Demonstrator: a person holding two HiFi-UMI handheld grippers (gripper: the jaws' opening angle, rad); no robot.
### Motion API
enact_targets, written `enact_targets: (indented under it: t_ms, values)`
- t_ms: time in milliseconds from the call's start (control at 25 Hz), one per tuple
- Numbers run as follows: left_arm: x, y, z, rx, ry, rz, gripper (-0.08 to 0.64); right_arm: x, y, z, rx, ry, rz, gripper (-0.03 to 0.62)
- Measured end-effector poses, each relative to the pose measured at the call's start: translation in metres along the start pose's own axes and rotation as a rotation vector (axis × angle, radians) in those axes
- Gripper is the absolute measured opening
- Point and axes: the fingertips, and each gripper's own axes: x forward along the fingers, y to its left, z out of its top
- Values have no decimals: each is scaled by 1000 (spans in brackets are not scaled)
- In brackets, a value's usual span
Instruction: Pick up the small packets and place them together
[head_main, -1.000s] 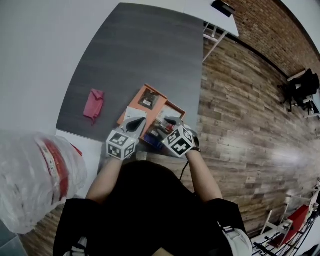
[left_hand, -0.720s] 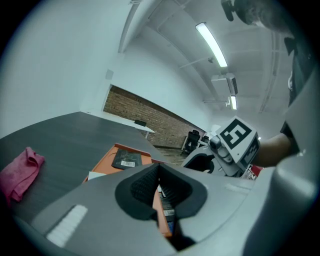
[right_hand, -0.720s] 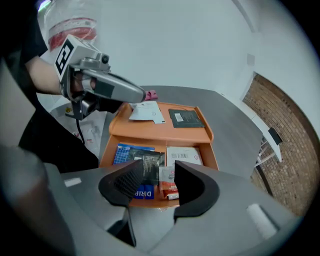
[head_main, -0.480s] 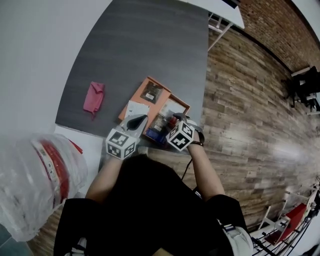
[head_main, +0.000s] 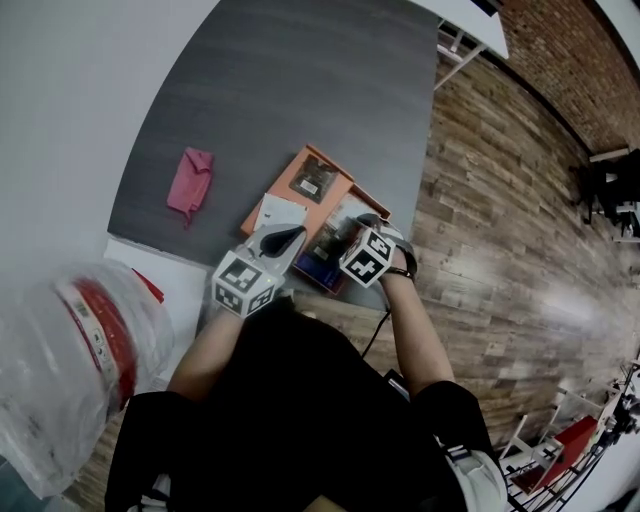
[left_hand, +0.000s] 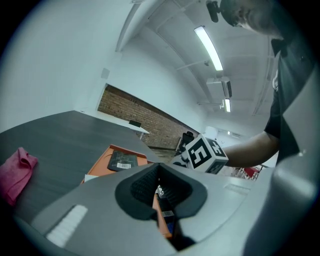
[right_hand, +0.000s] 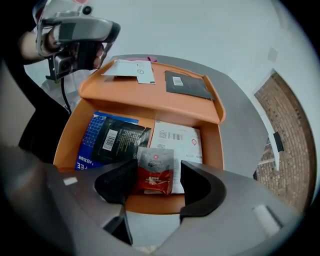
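Small red-and-grey foil packet (right_hand: 155, 171) lies flat in the near compartment of the orange cardboard tray (right_hand: 150, 101), between my right gripper's (right_hand: 158, 181) jaws. They have just been opening and now stand spread, not pressing it. Behind it lie a black barcoded packet (right_hand: 117, 140) and a white labelled packet (right_hand: 177, 140). My left gripper (left_hand: 159, 169) hovers with its jaws pressed together on nothing.

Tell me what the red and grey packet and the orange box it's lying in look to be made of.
The red and grey packet is probably plastic or foil film, with a soft sheen and creases. The orange box is likely moulded plastic, matte with a smooth rounded rim, but it could be cardboard.
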Motion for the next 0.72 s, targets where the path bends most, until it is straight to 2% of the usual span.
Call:
enact_targets:
  t_ms: [320, 480, 720]
  values:
    - [2, -5, 1, -3, 0, -27, 0, 7, -1, -6, -20, 88, 78, 270]
    - [2, -6, 0, 6, 1, -25, 0, 6, -1, -6, -43, 90, 50, 229]
    - [2, -4, 0, -2, 4, -16, 0, -1, -1, -2, -13, 36, 30, 171]
